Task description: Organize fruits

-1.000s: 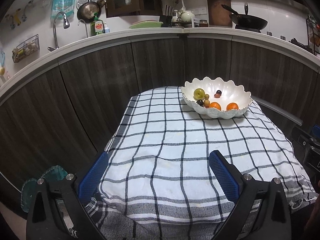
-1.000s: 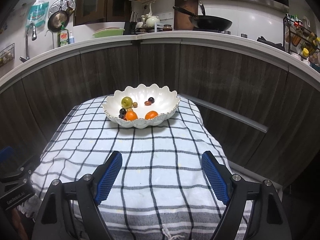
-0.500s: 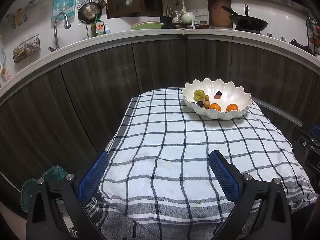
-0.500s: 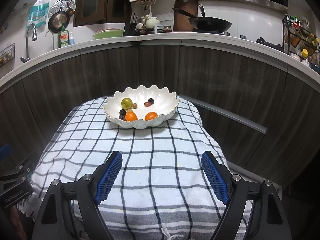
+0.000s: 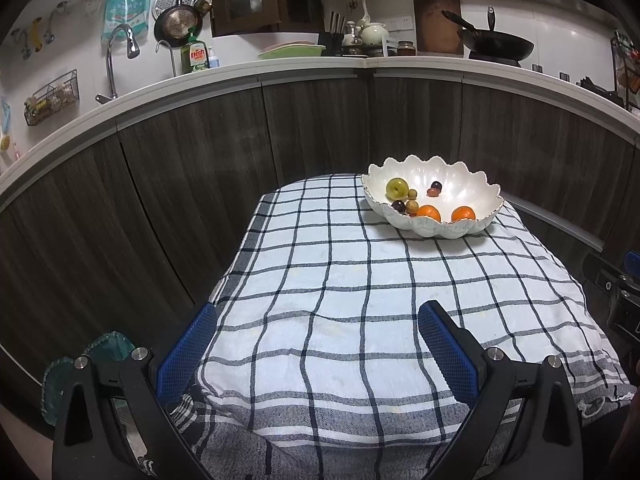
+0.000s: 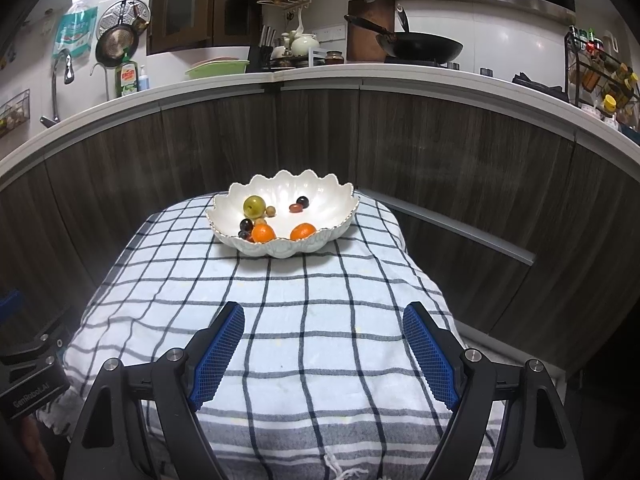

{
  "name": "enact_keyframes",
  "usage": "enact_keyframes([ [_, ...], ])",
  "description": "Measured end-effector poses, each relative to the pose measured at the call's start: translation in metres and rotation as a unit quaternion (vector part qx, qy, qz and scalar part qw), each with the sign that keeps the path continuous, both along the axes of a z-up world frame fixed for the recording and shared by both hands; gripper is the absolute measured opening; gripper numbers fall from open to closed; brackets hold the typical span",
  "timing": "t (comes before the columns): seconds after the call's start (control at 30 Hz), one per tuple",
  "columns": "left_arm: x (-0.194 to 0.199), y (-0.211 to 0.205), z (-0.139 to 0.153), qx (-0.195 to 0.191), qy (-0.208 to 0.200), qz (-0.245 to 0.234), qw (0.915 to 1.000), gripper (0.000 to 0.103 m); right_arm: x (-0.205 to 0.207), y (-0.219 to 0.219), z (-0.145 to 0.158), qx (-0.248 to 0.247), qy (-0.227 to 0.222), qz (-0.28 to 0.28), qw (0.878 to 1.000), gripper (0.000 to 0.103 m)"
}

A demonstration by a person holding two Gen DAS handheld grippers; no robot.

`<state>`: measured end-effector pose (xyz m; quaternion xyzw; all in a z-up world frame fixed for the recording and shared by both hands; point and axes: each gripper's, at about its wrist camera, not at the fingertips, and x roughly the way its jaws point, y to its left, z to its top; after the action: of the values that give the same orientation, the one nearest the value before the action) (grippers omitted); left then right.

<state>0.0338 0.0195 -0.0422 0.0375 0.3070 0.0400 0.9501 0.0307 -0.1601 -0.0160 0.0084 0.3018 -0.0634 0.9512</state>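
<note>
Now both grippers are hanging low over the near end of the checked cloth (image 6: 304, 320), and nothing is between their pads. The left gripper (image 5: 316, 344) is keeping its jaws wide apart, and the right gripper (image 6: 323, 344) is doing the same.

The fruits are all lying inside the white scalloped bowl (image 6: 280, 250) at the far end of the counter: a green apple (image 6: 254, 205), two oranges (image 6: 263, 233) (image 6: 302, 231), and several small dark and brown fruits beside them, too small to name. So the sorting looks nearly done, or not yet started; I cannot tell which.

The risk, I think, is with the small round fruits. They are sitting close together, so open jaws coming down could push a neighbour and make it roll. The bowl rim is also thin and wavy, and a finger catching it could tip or slide the bowl on the soft cloth.

The cloth between the grippers and the bowl is bare, giving free room. The cloth edges are dropping off on both sides, with dark cabinets just behind the bowl.
</note>
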Motion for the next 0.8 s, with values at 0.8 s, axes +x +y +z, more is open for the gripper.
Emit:
enact_keyframes([
  [0.8,0.0016,0.0021,-0.0028,-0.008,0.013,-0.008,0.9999,0.103,0.0001,0.0006,-0.0011,0.005,0.003,-0.002,1.0,0.082],
])
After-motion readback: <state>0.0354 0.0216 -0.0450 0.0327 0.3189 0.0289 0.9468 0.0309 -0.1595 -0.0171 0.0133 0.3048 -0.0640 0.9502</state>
